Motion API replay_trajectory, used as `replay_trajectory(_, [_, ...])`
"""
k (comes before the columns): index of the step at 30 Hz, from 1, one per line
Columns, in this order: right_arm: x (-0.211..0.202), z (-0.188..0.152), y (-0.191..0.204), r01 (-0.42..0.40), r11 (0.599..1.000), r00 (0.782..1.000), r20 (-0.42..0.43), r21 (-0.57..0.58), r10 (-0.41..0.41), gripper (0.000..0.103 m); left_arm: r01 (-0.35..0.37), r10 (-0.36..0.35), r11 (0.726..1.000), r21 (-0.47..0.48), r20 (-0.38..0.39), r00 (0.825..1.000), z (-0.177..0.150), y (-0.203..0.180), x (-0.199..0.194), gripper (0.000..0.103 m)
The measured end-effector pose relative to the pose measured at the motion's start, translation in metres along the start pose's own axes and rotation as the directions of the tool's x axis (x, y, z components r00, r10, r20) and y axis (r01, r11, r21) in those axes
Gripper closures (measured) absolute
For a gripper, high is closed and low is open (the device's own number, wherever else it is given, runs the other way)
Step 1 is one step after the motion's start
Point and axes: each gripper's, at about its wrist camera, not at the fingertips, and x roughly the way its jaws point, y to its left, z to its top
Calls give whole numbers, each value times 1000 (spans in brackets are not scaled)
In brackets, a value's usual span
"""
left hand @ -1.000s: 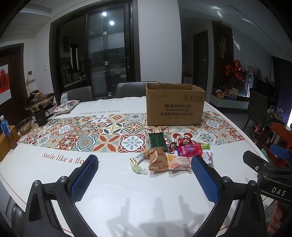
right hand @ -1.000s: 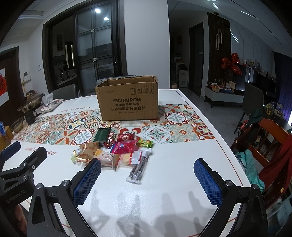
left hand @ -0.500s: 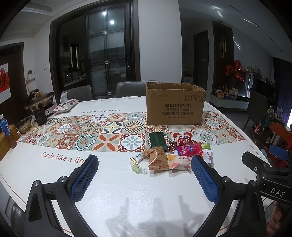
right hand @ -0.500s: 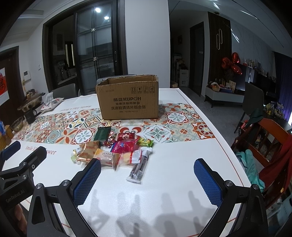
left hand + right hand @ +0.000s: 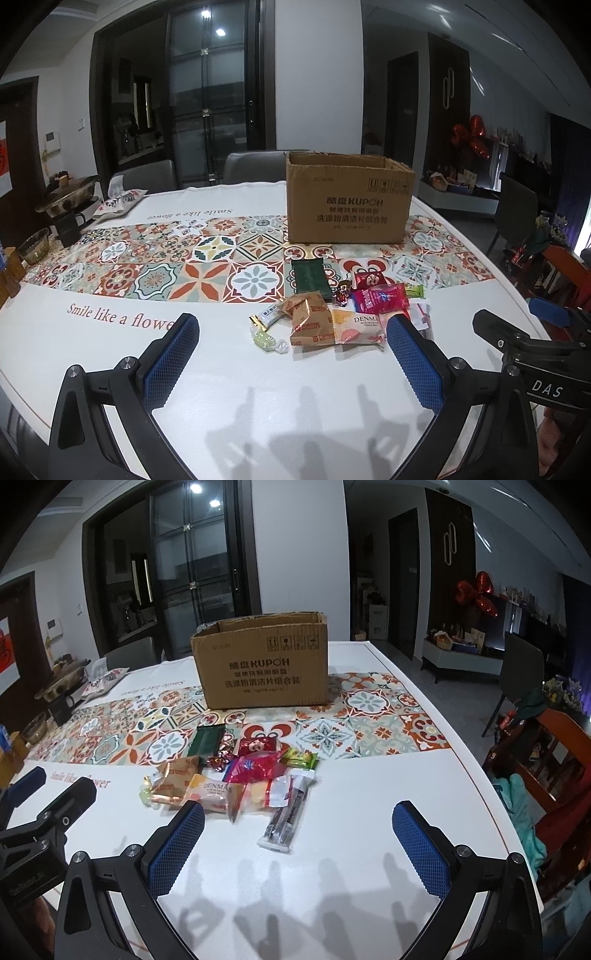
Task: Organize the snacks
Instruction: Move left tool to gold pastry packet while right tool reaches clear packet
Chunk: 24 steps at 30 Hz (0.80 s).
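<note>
We held both tools low over the white table (image 5: 110,354), short of the snacks. Our left gripper (image 5: 291,358) stood wide apart with nothing between its blue pads (image 5: 171,360), and our right gripper (image 5: 299,845) was spread just as wide, empty too.

The snack pile (image 5: 240,775) lay ahead of both, on the near edge of the patterned runner (image 5: 159,269) and spilling onto the plain white. In it we could pick out a dark green packet (image 5: 309,277) farthest back, a red packet (image 5: 257,745) beside it, and a pink wrapper (image 5: 255,768) in the middle. Nearer us sat a brown biscuit pack (image 5: 310,321), touching a pale "DENMA" cake pack (image 5: 356,326). A small green candy (image 5: 266,340) lay loose at the left of the heap. From the right wrist view a long dark stick pack (image 5: 286,819) pointed toward us, nearest of all, with a green wrapper (image 5: 301,757) at the heap's far right.

Behind the pile, well apart from it, the cardboard box (image 5: 349,203) stood upright on the runner with its top open. We could not see inside it.

Off at the table's far left a metal pot (image 5: 68,194) and a glass bowl (image 5: 35,245) sat out of the way.
</note>
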Motion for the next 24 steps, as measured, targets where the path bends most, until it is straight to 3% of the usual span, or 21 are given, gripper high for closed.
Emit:
replay_trajectory(5, [21,5,1,-4,1000,999,-38,0,4,0,9,-9,1000,26,14,1000,7,0,15,0])
replay_trajectory(11, [53,8,1,-5,1000,996,-90,13,6,1,39,-38,999,28,-30,999,11,2,47,11])
replay_trajectory(18, [88,9,1,-17,999,987,-160,30,22,13,69,-71,997,-14,-113,991,8,6,86,20])
replay_trajectory(24, [108,10,15,-88,996,976,-201,-12,84,24,91,-95,995,-35,-158,983,3,12,105,28])
